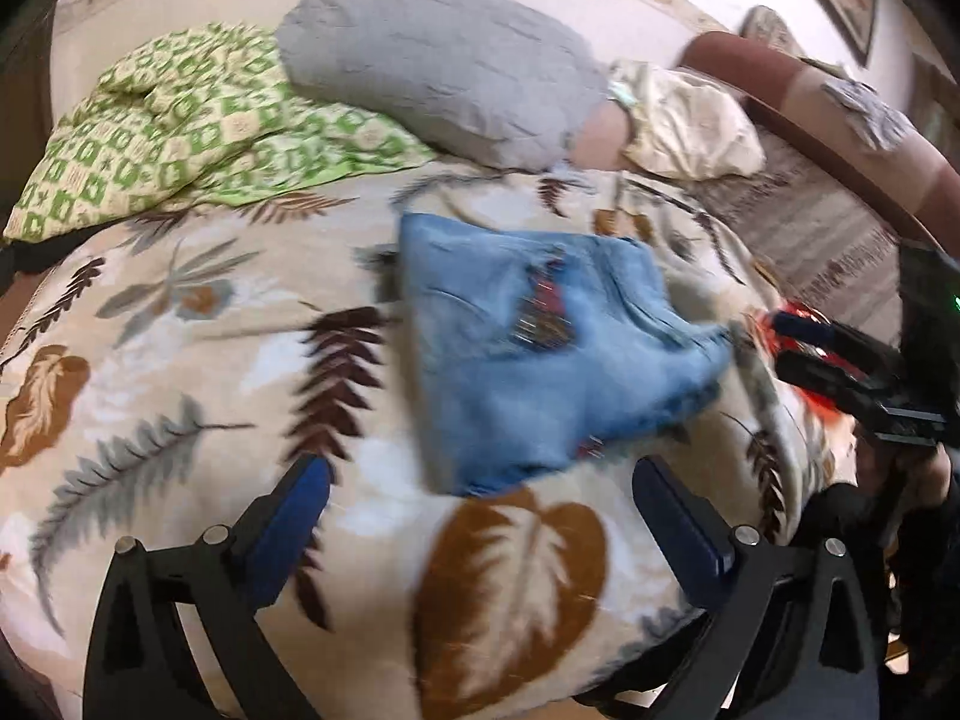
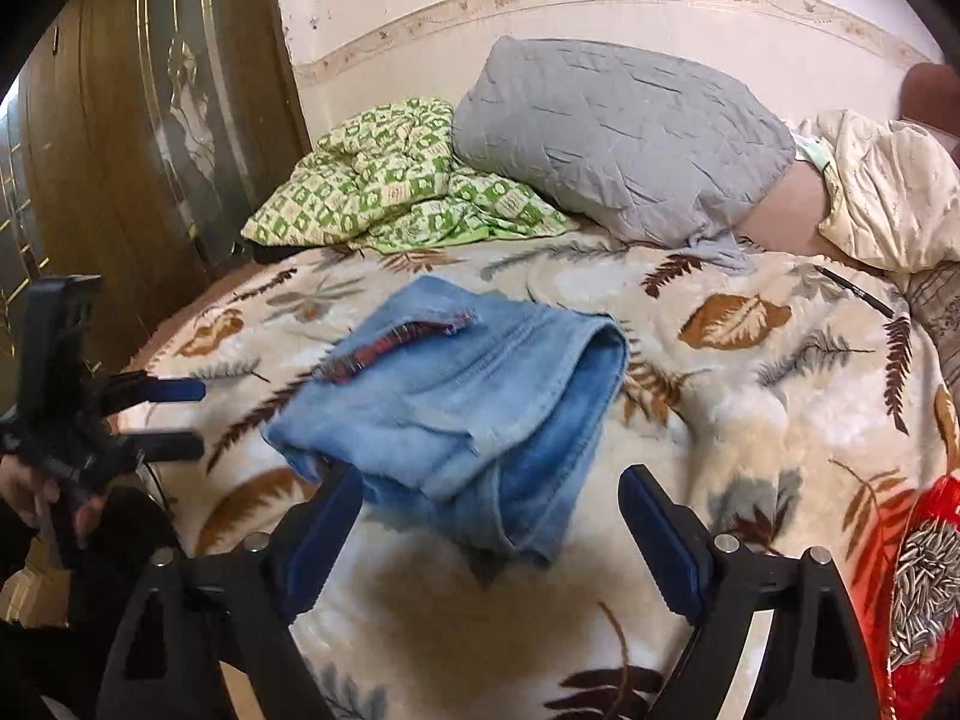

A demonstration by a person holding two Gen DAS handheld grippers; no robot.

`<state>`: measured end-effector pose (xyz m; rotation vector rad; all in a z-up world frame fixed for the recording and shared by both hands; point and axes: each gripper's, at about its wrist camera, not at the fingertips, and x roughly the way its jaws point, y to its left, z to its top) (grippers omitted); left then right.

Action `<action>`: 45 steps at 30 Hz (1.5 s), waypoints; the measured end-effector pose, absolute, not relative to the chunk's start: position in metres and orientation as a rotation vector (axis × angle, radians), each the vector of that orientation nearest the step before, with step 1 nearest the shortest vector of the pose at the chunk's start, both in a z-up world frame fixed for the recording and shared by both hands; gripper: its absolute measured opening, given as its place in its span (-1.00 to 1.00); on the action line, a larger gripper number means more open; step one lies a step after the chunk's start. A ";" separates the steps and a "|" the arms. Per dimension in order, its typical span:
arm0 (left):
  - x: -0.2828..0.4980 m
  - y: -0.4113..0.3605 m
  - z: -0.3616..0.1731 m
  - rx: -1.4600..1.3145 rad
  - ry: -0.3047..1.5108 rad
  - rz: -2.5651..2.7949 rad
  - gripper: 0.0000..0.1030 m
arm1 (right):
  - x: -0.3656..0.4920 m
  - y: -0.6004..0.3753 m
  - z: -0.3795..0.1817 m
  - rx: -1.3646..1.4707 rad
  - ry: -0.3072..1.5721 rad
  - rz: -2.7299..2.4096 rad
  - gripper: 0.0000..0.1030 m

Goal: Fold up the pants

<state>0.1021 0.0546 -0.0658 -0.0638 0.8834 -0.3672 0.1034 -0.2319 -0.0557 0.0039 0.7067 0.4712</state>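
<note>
Light blue folded pants [image 1: 540, 348] [image 2: 456, 396] with a plaid patch [image 2: 390, 342] lie in a bundle on the leaf-print blanket [image 1: 180, 360] [image 2: 750, 390]. In the left wrist view my left gripper [image 1: 480, 474] stands open just short of the bundle's near edge, with nothing between its blue pads. My right gripper [image 2: 492, 480] is open too, its fingers either side of the bundle's near corner and not pressing on it. Each gripper shows in the other's view: the right one [image 1: 786, 348] beside the pants' right edge, the left one [image 2: 192, 418] at the far left, held by a hand.
A grey pillow [image 2: 618, 132], a green checked quilt [image 2: 390, 192] and a cream pillow [image 2: 888, 192] lie at the head of the bed. A red bag of seeds [image 2: 924, 588] sits at the right edge. A pen [image 2: 852, 291] lies on the blanket. A wooden wardrobe [image 2: 150, 120] stands left.
</note>
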 end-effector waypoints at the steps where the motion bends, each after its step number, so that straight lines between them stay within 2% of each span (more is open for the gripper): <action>1: 0.110 0.060 -0.066 -0.081 0.900 -0.369 0.97 | 0.106 -0.230 -0.054 0.016 0.706 0.475 0.73; 7: 0.165 0.077 -0.084 -0.244 0.983 -0.429 0.97 | 0.139 -0.230 -0.061 0.192 0.794 0.442 0.73; 13: 0.214 0.077 -0.121 -0.443 1.108 -0.513 0.97 | 0.180 -0.260 -0.110 0.583 0.973 0.422 0.73; 17: 0.234 0.069 -0.148 -0.555 1.196 -0.592 0.97 | 0.199 -0.265 -0.142 0.717 1.072 0.443 0.73; 22: 0.243 0.058 -0.153 -0.584 1.176 -0.618 1.00 | 0.226 -0.257 -0.167 0.821 1.093 0.474 0.83; 23: 0.244 0.055 -0.152 -0.578 1.172 -0.616 1.00 | 0.230 -0.254 -0.166 0.806 1.077 0.484 0.79; 24: 0.244 0.051 -0.151 -0.548 1.174 -0.615 0.98 | 0.232 -0.248 -0.165 0.779 1.071 0.486 0.56; 25: 0.243 0.043 -0.147 -0.490 1.175 -0.622 0.54 | 0.233 -0.238 -0.161 0.713 1.071 0.472 0.36; 26: 0.241 0.037 -0.142 -0.430 1.172 -0.613 0.25 | 0.233 -0.232 -0.158 0.670 1.059 0.478 0.02; 28: 0.238 0.037 -0.124 -0.388 1.124 -0.631 -0.16 | 0.230 -0.224 -0.145 0.582 1.016 0.471 -0.09; 30: 0.234 0.035 -0.103 -0.337 1.054 -0.640 -0.25 | 0.226 -0.216 -0.124 0.496 0.944 0.482 -0.14; 33: 0.237 0.040 -0.090 -0.320 1.021 -0.603 -0.25 | 0.232 -0.205 -0.104 0.444 0.882 0.487 -0.14; 36: 0.247 0.041 -0.114 -0.290 1.070 -0.581 -0.24 | 0.242 -0.195 -0.111 0.367 0.877 0.473 -0.14; 38: 0.255 0.040 -0.140 -0.310 1.131 -0.553 -0.06 | 0.250 -0.188 -0.132 0.325 0.937 0.446 -0.11; 39: 0.257 0.043 -0.145 -0.332 1.130 -0.553 0.08 | 0.251 -0.187 -0.143 0.316 0.964 0.433 0.05; 41: 0.260 0.046 -0.147 -0.359 1.137 -0.550 0.15 | 0.250 -0.197 -0.152 0.347 0.969 0.410 0.24; 43: 0.255 0.042 -0.136 -0.286 1.101 -0.494 0.57 | 0.250 -0.204 -0.152 0.388 0.979 0.414 0.35; 45: 0.245 0.044 -0.121 -0.242 1.052 -0.449 0.78 | 0.246 -0.205 -0.143 0.356 0.974 0.392 0.55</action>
